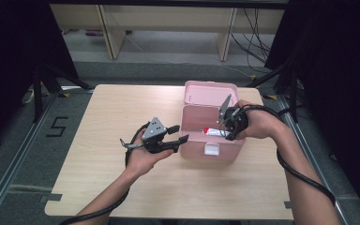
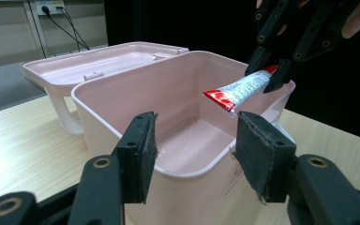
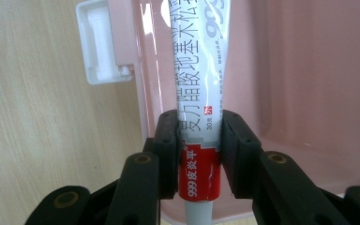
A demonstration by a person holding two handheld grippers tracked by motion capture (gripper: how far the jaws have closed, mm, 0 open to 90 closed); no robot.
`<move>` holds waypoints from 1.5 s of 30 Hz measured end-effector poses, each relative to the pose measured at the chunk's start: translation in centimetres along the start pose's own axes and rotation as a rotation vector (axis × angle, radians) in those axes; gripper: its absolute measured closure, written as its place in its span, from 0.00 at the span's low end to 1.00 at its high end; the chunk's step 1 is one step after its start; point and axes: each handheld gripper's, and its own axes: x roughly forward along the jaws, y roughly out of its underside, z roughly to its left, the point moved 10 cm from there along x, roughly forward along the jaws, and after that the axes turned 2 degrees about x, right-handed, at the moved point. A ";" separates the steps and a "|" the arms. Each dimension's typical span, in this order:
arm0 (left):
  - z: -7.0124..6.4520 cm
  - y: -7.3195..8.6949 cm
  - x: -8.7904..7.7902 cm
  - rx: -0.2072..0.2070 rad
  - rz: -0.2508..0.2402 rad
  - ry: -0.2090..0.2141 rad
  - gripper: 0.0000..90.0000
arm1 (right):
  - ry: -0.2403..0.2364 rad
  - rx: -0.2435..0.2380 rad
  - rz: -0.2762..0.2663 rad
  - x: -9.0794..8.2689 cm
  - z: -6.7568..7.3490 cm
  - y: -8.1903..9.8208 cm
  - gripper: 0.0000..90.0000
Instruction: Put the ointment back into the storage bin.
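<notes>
The step in hand looks like putting the ointment tube [image 3: 198,108] into the open pink storage box [image 1: 194,149]. The right gripper [image 1: 228,132] reaches over the box's right rim, wrist bent inward, jaws clamped on the tube near its red end, which hangs above the box's hollow. Next it likely needs lowering toward the box floor, then a release. The left gripper [image 2: 194,154] rests just beside the box's left wall, palm up, jaws wide apart and holding nothing
</notes>
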 end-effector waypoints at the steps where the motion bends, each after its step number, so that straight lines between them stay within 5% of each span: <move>1: 0.0 0.0 0.0 -0.001 0.001 0.000 0.53 | -0.004 0.022 0.001 0.0 0.2 0.0 0.79; 9: 0.0 0.1 0.0 -0.002 0.000 0.000 0.53 | -0.009 -0.025 0.007 0.7 -0.2 -0.1 0.79; 13: 0.0 0.1 0.0 -0.007 0.000 -0.001 0.53 | -0.019 0.006 0.023 0.8 0.1 -0.1 0.79; 16: 0.0 0.2 0.0 -0.007 0.002 -0.001 0.53 | -0.013 -0.037 0.016 1.1 -0.2 -0.3 0.79; 19: 0.0 0.2 0.0 -0.007 0.002 0.000 0.53 | -0.018 0.007 0.033 1.1 0.1 -0.2 0.79; 26: 0.1 0.4 0.0 -0.011 0.004 -0.002 0.53 | -0.028 -0.043 0.032 1.7 -0.2 -0.3 0.79; 29: 0.1 0.4 0.0 -0.011 0.004 -0.002 0.53 | -0.033 -0.002 0.051 1.8 0.1 -0.2 0.79; 31: 0.1 0.4 0.0 -0.011 0.004 -0.003 0.53 | -0.029 -0.029 0.038 2.0 -0.2 -0.3 0.79; 32: 0.1 0.4 0.0 -0.012 0.003 -0.003 0.53 | -0.039 0.006 0.057 1.9 0.2 -0.3 0.79; 34: 0.1 0.4 0.0 -0.012 0.003 -0.003 0.53 | -0.030 -0.069 0.035 2.2 -0.4 -0.5 0.79; 36: 0.1 0.4 0.0 -0.011 0.004 -0.003 0.53 | -0.036 -0.011 0.055 2.1 0.0 -0.3 0.79; 37: 0.1 0.4 0.0 -0.011 0.005 -0.002 0.53 | -0.039 -0.048 0.041 2.4 -0.2 -0.4 0.79; 43: 0.1 0.4 0.0 -0.013 0.002 -0.004 0.53 | -0.044 0.002 0.066 2.6 0.1 -0.3 0.79; 45: 0.1 0.4 0.0 -0.012 0.003 -0.004 0.53 | -0.043 -0.028 0.060 2.7 -0.1 -0.3 0.79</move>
